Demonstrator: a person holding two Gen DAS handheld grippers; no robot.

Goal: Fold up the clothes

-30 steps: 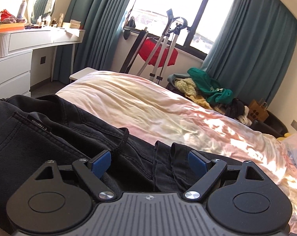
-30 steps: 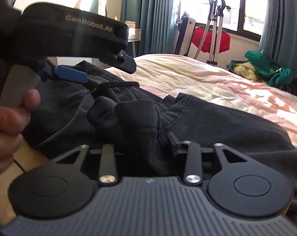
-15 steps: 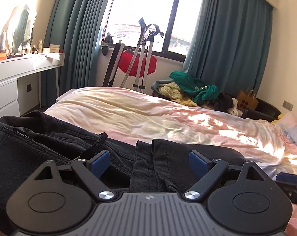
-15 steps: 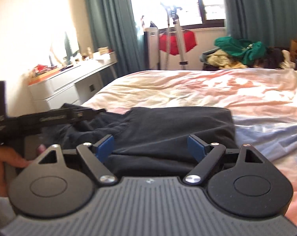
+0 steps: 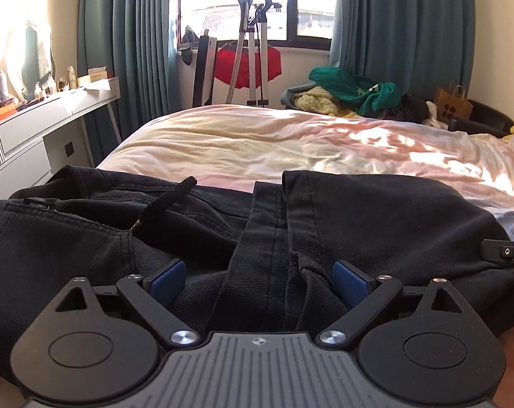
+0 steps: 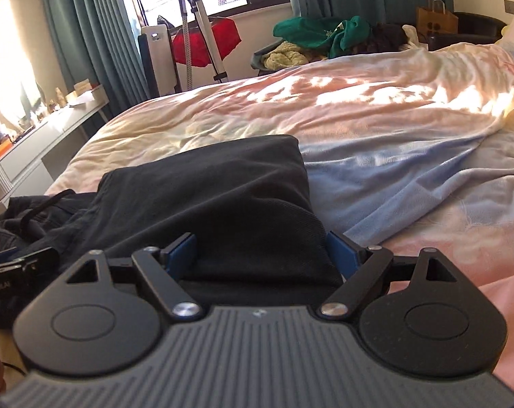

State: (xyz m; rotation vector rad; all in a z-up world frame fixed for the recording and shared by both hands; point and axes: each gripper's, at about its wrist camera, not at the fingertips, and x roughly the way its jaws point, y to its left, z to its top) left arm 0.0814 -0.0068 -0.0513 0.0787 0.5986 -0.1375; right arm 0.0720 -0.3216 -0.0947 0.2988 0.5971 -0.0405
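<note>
Our left gripper (image 5: 258, 280) and right gripper (image 6: 262, 255) gape wide over soft, thick black pants (image 5: 359, 224) on the wrinkly bed (image 6: 376, 108).

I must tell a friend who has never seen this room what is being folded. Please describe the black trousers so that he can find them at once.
Start at the big bed with its pink and cream cover. The black trousers lie across its near edge, in front of both grippers. Unlike the green and yellow clothes piled beyond the bed, they are black, with a loose drawstring near the waist.
</note>
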